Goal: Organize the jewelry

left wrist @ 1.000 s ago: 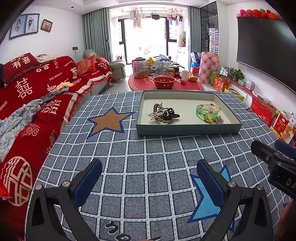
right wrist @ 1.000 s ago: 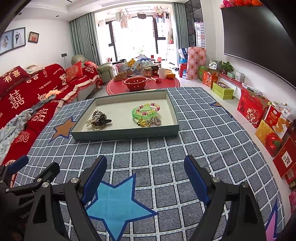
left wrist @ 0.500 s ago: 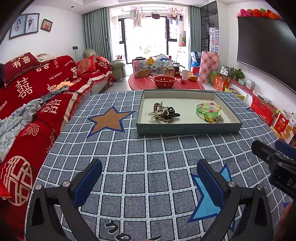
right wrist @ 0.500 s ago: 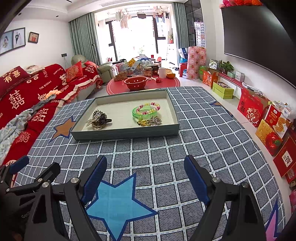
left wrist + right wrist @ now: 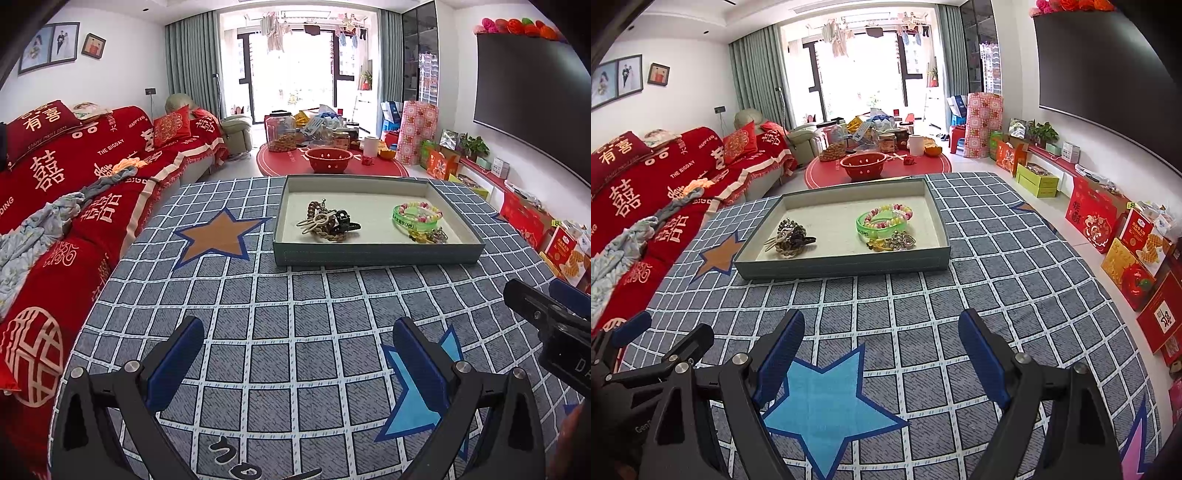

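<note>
We see the tray (image 5: 376,254) sitting on the checked cloth (image 5: 295,314), hair clips (image 5: 328,221) heaped at its left, green bangle (image 5: 415,219) and beaded bracelet (image 5: 421,206) at its right. Nothing has shifted since a second ago. Our left gripper (image 5: 297,363) and right gripper (image 5: 881,354) hover wide open, empty, well short of it. Red sofa (image 5: 55,206) to the left, TV (image 5: 532,114) on the right
</note>
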